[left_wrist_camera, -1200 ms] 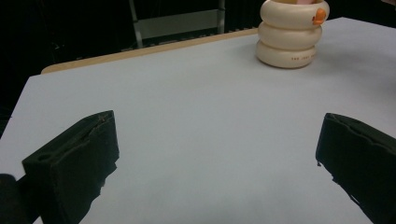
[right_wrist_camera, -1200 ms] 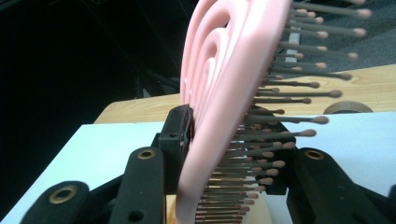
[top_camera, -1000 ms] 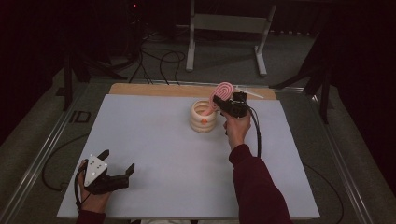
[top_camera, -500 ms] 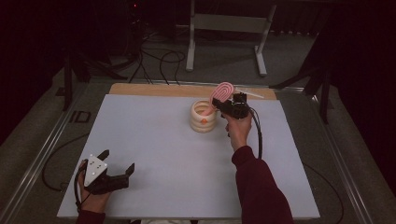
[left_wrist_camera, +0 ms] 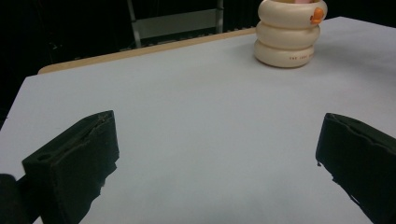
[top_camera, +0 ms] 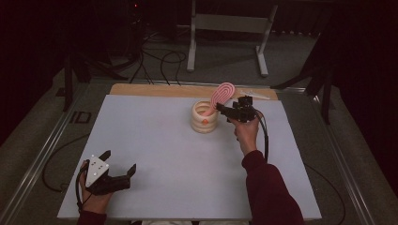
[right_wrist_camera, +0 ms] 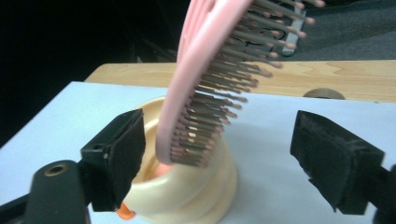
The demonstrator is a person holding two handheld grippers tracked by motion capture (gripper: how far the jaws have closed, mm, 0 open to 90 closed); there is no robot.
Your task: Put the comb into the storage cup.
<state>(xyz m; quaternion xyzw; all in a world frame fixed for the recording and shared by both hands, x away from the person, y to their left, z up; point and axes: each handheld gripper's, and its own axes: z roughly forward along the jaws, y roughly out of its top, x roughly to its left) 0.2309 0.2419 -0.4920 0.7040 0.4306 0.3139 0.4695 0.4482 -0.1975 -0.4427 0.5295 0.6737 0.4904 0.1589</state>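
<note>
Our right gripper (right_wrist_camera: 217, 158) stands with its jaws wide, having just been opening; the pink hairbrush (right_wrist_camera: 210, 79) rises between them, but neither pad presses on it. In the high view the right gripper (top_camera: 224, 110) sits just beside the cream holder (top_camera: 204, 117) near the table's far edge, and the hairbrush (top_camera: 222, 95) leans out of the holder's mouth, handle down, head tilted up and to the right. We judge the brush light and stiff: a hard, smooth plastic back, ridged in concentric ovals, with a field of thin bristles tipped in small balls on the face toward us. The bristles would flex and slip under the pads, so we would take it across the edges of the head or lower at the neck, not over the bristle face. The holder looks like three stacked, rounded rings, matte and cream-coloured, with a small orange mark on its side; it seems steady enough, though a leaning brush could tip out if nudged. Our left gripper (top_camera: 112, 172) rests well apart at the near left corner of the pale grey table mat (top_camera: 155, 154), jaws wide with nothing between them. Beyond the mat runs a strip of bare wood (top_camera: 155, 90).
</note>
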